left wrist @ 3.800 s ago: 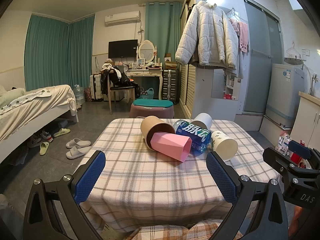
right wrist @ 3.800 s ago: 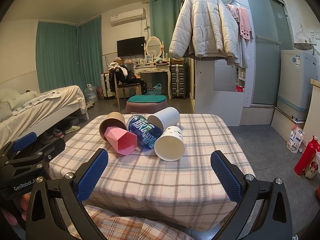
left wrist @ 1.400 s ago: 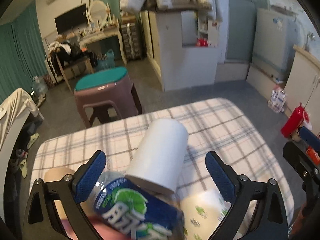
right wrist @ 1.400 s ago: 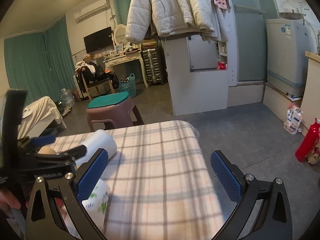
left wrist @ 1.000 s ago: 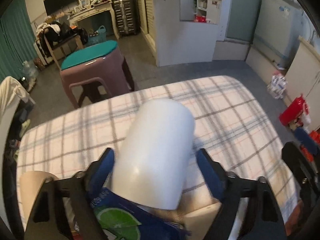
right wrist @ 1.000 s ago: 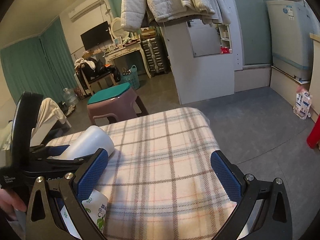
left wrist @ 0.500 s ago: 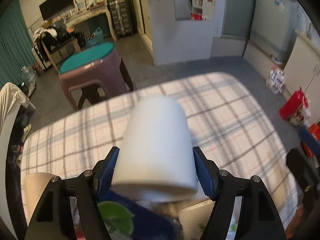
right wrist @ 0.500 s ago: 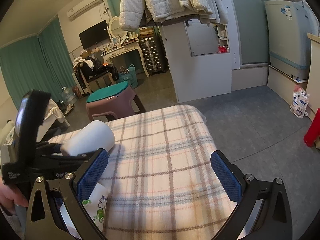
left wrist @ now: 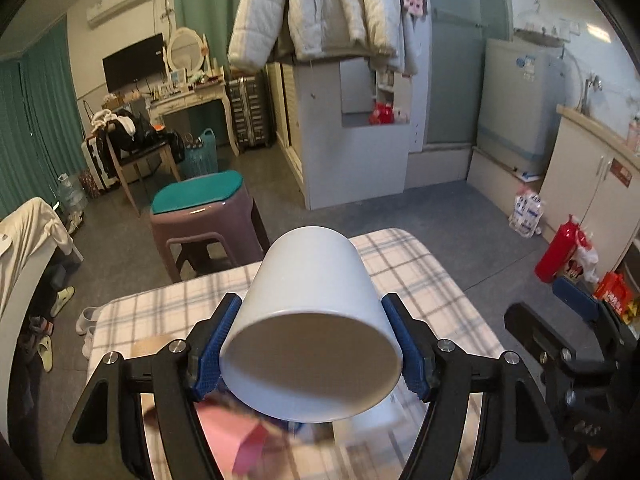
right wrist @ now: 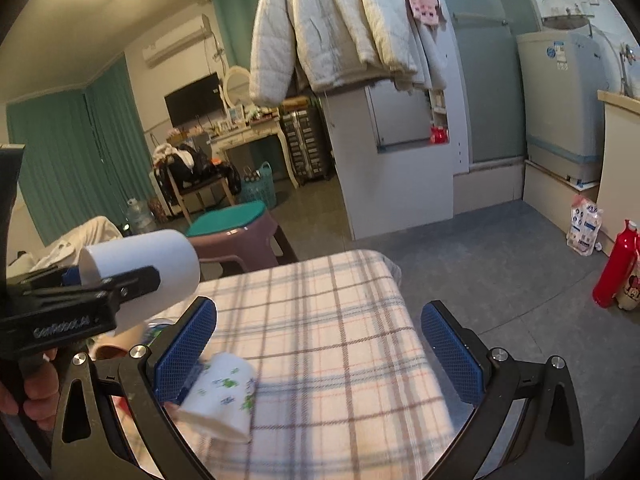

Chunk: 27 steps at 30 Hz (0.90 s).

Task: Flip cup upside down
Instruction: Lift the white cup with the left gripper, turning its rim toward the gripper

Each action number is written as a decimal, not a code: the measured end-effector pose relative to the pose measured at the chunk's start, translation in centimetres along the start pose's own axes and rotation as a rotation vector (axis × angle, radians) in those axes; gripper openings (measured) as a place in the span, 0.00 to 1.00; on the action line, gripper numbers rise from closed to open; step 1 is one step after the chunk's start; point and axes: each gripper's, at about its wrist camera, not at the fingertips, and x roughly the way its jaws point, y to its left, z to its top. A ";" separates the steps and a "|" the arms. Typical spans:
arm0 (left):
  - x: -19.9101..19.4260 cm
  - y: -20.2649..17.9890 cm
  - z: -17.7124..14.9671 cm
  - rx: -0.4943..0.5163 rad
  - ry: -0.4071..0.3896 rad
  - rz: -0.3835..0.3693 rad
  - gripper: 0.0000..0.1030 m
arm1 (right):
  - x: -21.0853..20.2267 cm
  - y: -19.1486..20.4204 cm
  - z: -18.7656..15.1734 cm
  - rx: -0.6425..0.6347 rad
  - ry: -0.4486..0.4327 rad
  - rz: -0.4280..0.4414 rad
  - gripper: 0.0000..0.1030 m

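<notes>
The left gripper clamps the white cup above the desk; the right gripper gapes empty beside a printed cup.

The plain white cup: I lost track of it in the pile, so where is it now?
The white cup is off the table, clamped between the left gripper fingers above the checked tablecloth, at the left in the right wrist view.

Dim, fisheye-warped; foreground perhaps motion-blurred.
</notes>
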 end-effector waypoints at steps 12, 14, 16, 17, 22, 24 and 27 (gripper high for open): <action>-4.4 1.2 -9.4 -0.108 -0.012 0.034 0.71 | -6.1 2.8 -4.4 -0.094 0.029 0.003 1.00; -4.0 0.9 -11.4 -0.127 -0.003 0.046 0.71 | -6.5 3.0 -5.0 -0.108 0.034 -0.002 1.00; -3.9 0.8 -12.9 -0.148 -0.024 0.049 0.71 | -6.8 3.2 -5.8 -0.119 0.044 -0.006 1.00; -4.0 0.7 -13.4 -0.153 -0.039 0.050 0.71 | -6.9 3.3 -6.1 -0.124 0.050 -0.008 1.00; -2.7 0.1 -15.9 -0.155 -0.056 0.059 0.71 | -6.9 3.5 -7.2 -0.143 0.072 -0.026 1.00; -2.2 0.1 -16.7 -0.152 -0.045 0.055 0.71 | -6.8 3.5 -7.5 -0.142 0.078 -0.031 1.00; -1.3 -0.1 -17.9 -0.155 -0.020 0.046 0.71 | -6.6 3.7 -7.7 -0.143 0.088 -0.034 1.00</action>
